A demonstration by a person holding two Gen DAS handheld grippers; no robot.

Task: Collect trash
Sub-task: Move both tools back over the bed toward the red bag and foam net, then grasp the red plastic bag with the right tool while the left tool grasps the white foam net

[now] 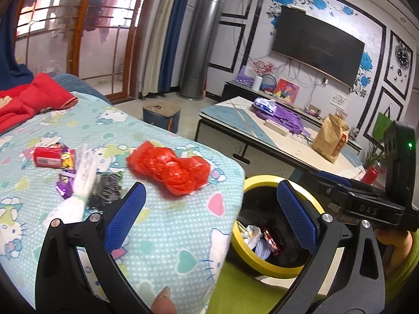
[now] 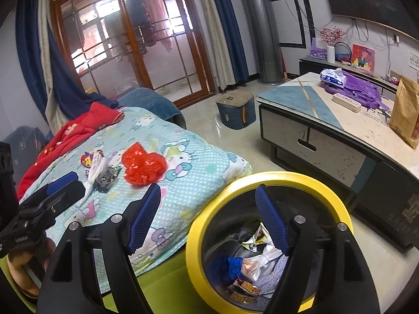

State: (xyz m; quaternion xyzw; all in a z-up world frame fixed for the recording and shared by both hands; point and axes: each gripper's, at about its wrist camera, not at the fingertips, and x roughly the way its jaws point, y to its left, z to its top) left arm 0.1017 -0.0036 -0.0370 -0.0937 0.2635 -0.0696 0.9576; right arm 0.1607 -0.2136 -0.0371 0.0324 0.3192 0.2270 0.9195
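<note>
From the left wrist view, the left tool (image 1: pixel 210 209) has its fingers spread apart with nothing between them. Ahead of it on the cartoon-cat bedspread (image 1: pixel 167 230) lies a red plastic bag (image 1: pixel 170 167); further left sit a red can (image 1: pixel 48 157), a white glove (image 1: pixel 81 183) and wrappers (image 1: pixel 65 180) with print too blurred to read. The yellow-rimmed bin (image 1: pixel 243 246) stands just right of it. The right tool's body shows the letters "DAS".

From the right wrist view, the right tool (image 2: pixel 208 217) is likewise spread and empty, above the bin (image 2: pixel 195 238), which holds wrappers with unreadable labels. The red bag (image 2: pixel 144 166) lies ahead and to the left.
</note>
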